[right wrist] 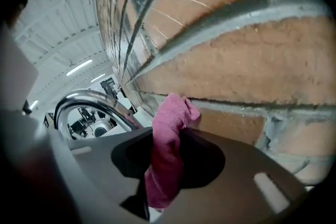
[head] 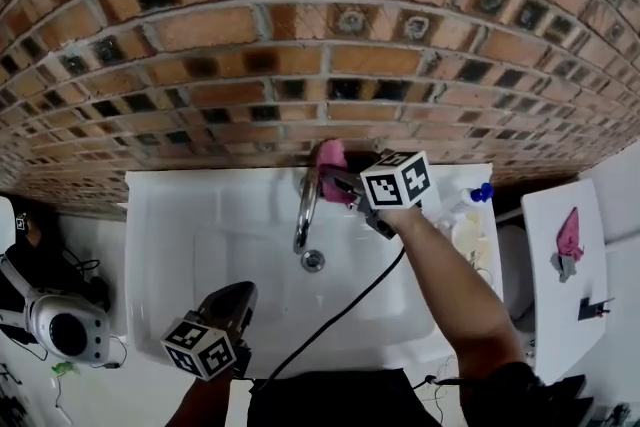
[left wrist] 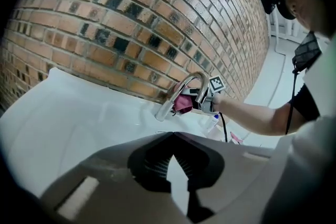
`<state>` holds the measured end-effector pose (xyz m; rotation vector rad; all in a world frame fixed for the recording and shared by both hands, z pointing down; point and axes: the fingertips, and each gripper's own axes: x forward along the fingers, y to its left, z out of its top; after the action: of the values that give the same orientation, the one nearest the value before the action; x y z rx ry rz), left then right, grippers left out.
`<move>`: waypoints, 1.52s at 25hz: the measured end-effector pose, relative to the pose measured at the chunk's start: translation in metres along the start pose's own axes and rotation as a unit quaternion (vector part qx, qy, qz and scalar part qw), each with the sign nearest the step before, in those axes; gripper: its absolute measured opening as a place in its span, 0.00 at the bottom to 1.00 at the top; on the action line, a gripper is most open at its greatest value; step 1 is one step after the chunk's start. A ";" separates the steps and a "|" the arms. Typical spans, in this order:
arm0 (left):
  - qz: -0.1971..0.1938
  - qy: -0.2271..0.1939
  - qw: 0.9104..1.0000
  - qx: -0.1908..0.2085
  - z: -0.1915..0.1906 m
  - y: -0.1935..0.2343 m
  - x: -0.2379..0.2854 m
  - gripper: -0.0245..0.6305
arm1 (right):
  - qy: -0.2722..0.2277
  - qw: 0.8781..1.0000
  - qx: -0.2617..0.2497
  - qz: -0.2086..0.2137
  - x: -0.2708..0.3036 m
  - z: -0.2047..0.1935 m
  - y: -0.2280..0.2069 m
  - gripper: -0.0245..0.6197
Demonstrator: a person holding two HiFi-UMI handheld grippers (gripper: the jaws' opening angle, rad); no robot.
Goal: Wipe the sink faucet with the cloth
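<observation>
1. Only the right gripper view shows the grip. The right gripper has its jaws pinched on the pink cloth, a fuzzy bunched strip whose top pokes up against the brick wall.
2. The head view gives the place: the cloth sits at frame centre, against the top of the chrome faucet (a curved arch), at the back edge of the white sink.
3. The left gripper, at lower centre, has its tips together and holds nothing.
</observation>
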<state>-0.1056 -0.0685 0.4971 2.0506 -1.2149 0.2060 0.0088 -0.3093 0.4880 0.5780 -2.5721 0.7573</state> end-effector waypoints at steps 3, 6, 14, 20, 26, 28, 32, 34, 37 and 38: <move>0.008 0.002 1.000 -0.008 -0.003 0.007 -0.001 0.05 | -0.017 0.999 0.027 0.021 0.009 0.006 0.000 0.22; 0.012 0.005 1.000 -0.017 -0.006 0.014 0.000 0.05 | -0.029 0.997 0.053 0.038 0.013 0.011 0.003 0.22; -0.004 0.000 1.000 -0.020 -0.005 0.014 0.005 0.05 | -0.036 0.988 0.129 0.080 0.009 0.022 0.012 0.21; -0.014 -0.008 1.000 -0.020 -0.004 0.015 -0.004 0.05 | -0.038 0.986 0.146 0.071 0.003 0.031 0.017 0.20; -0.020 -0.017 0.999 -0.021 -0.008 0.019 -0.022 0.05 | -0.050 0.982 0.175 0.046 -0.006 0.037 0.019 0.20; -0.023 -0.017 0.999 -0.021 -0.011 0.021 -0.028 0.05 | -0.058 0.982 0.171 0.047 -0.009 0.043 0.025 0.20; -0.028 -0.018 0.999 -0.019 -0.016 0.026 -0.040 0.05 | -0.057 0.990 0.123 0.025 -0.014 0.059 0.042 0.20; -0.032 -0.020 0.999 -0.017 -0.018 0.026 -0.044 0.05 | -0.048 0.995 0.083 0.013 -0.015 0.067 0.051 0.20; -0.041 -0.024 0.999 -0.010 -0.017 0.025 -0.049 0.05 | -0.033 0.999 0.029 -0.012 -0.017 0.075 0.065 0.20; -0.043 -0.026 0.999 -0.008 -0.016 0.025 -0.051 0.05 | -0.028 0.999 0.011 -0.020 -0.017 0.077 0.069 0.20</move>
<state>-0.1501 -0.0294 0.4968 2.1010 -1.1523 0.1017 -0.0301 -0.2960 0.3914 0.6645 -2.5974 0.7669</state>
